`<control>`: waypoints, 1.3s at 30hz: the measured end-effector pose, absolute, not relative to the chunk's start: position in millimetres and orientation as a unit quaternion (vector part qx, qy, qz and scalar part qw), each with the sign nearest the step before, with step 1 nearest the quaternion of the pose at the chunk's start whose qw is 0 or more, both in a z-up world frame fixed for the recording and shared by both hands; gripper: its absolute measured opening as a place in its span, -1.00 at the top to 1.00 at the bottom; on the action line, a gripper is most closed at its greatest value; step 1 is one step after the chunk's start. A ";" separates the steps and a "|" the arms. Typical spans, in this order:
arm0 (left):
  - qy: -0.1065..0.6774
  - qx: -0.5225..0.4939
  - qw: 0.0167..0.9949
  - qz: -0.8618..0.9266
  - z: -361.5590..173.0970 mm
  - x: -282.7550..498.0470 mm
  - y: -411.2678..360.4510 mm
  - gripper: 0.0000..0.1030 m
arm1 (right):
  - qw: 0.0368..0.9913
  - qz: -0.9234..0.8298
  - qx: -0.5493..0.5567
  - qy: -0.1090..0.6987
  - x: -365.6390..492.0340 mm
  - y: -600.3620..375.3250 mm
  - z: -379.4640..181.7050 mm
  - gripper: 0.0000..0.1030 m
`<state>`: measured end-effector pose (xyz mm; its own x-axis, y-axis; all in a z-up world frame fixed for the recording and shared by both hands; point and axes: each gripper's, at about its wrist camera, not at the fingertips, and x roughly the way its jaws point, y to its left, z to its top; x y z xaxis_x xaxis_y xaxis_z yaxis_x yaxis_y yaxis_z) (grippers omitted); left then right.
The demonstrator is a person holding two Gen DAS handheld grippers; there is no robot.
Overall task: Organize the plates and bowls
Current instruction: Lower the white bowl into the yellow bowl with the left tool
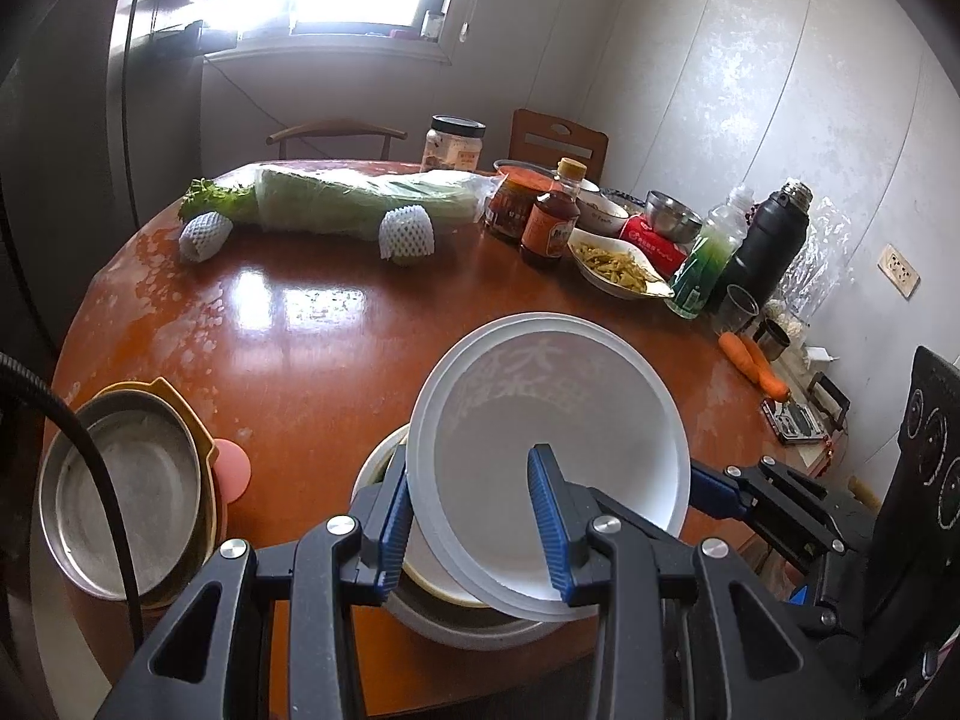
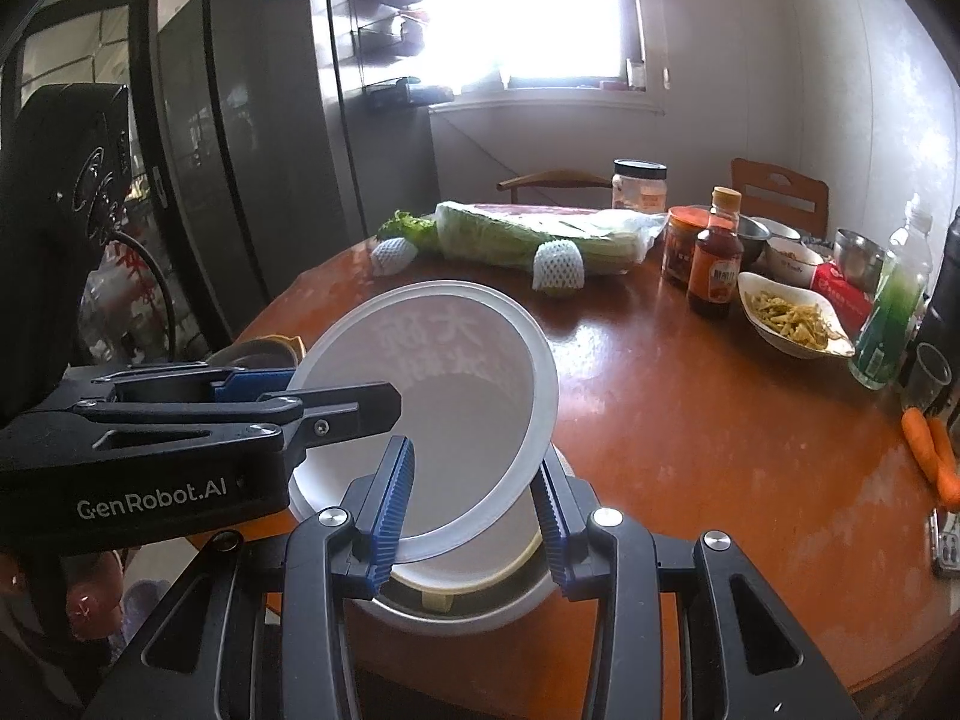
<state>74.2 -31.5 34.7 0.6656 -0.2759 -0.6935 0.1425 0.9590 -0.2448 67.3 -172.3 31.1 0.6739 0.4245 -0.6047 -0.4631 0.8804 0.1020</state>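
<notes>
A white plastic bowl (image 1: 558, 444) with faint printed characters is tilted over a stack of white bowls (image 1: 468, 624) at the round table's near edge. My left gripper (image 1: 474, 516) straddles its left rim, one finger inside, one outside, gripping it. My right gripper (image 2: 474, 510) straddles the same bowl (image 2: 444, 384) on its right rim, above the stack (image 2: 456, 600). The right gripper's fingers (image 1: 714, 489) show at the bowl's right in the left view. A steel dish in a yellow dish (image 1: 126, 492) sits at the table's left edge.
The far side of the brown table (image 1: 336, 360) holds wrapped cabbage (image 1: 360, 204), sauce jars and a bottle (image 1: 549, 222), a dish of food (image 1: 618, 270), steel bowls (image 1: 672, 216), a green bottle (image 1: 708, 264), a black flask (image 1: 768, 240) and carrots (image 1: 753, 363). A fridge (image 2: 240, 150) stands left.
</notes>
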 end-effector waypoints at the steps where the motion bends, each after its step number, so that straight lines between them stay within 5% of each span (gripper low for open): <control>1: 0.393 -0.084 0.909 -0.115 34.0 74.1 -31.7 0.27 | 0.914 0.243 -0.031 0.323 66.3 -172.2 30.1 0.20; 39: 0.437 -0.060 0.893 -0.095 -15.7 91.1 -36.1 0.27 | 0.900 0.231 -0.050 0.367 77.2 -163.6 -13.4 0.19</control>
